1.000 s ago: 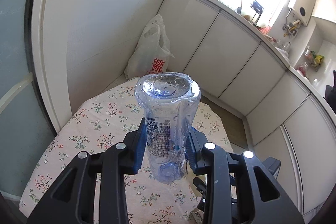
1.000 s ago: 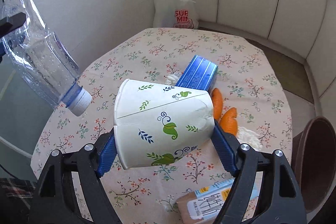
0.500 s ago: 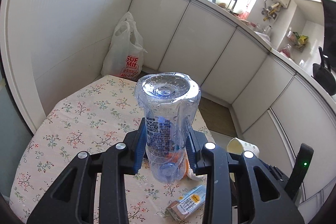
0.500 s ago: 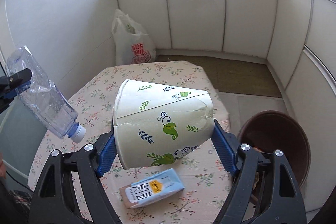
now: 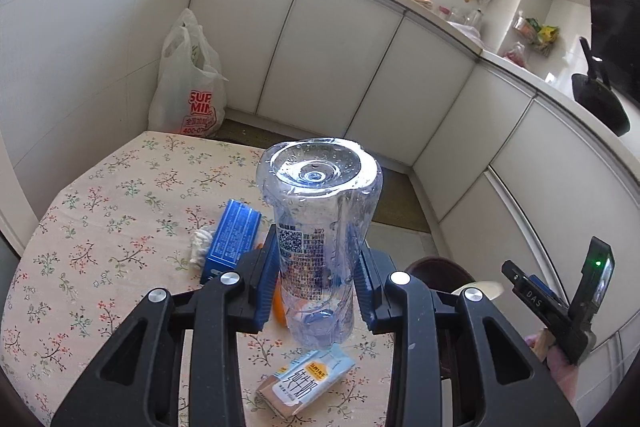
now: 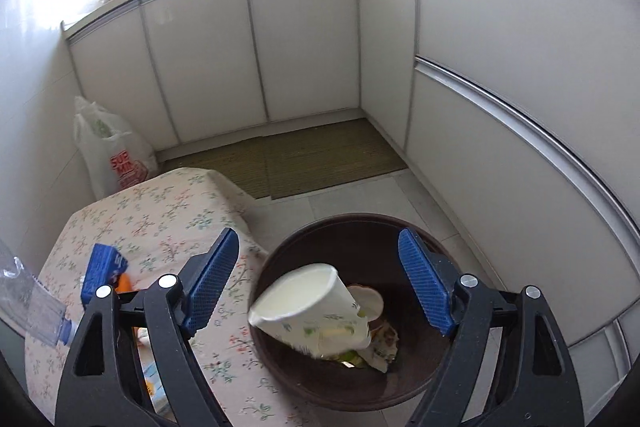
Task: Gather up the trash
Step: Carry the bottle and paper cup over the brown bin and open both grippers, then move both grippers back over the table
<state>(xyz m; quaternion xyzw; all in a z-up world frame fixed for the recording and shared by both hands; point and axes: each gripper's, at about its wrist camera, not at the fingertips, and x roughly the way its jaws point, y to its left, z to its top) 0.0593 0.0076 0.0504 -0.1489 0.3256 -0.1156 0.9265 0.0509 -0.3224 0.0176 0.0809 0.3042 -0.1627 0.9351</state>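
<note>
Paper cup (image 6: 316, 311) in bin (image 6: 280, 355), between parted right gripper (image 6: 320, 283) pads, untouched

R claw (image 6: 320, 281) now open over bin (image 6: 280, 379); cup (image 6: 316, 309) released, dropping in.

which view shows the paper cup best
The right wrist view: the cup shows whole, tilted, over the bin, between the open right gripper's fingers. The left wrist view shows only its rim.

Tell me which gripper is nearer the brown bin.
Right. The right gripper hangs open directly above the brown bin, paper cup dropping in. The left gripper holds the plastic bottle over the table.
</note>
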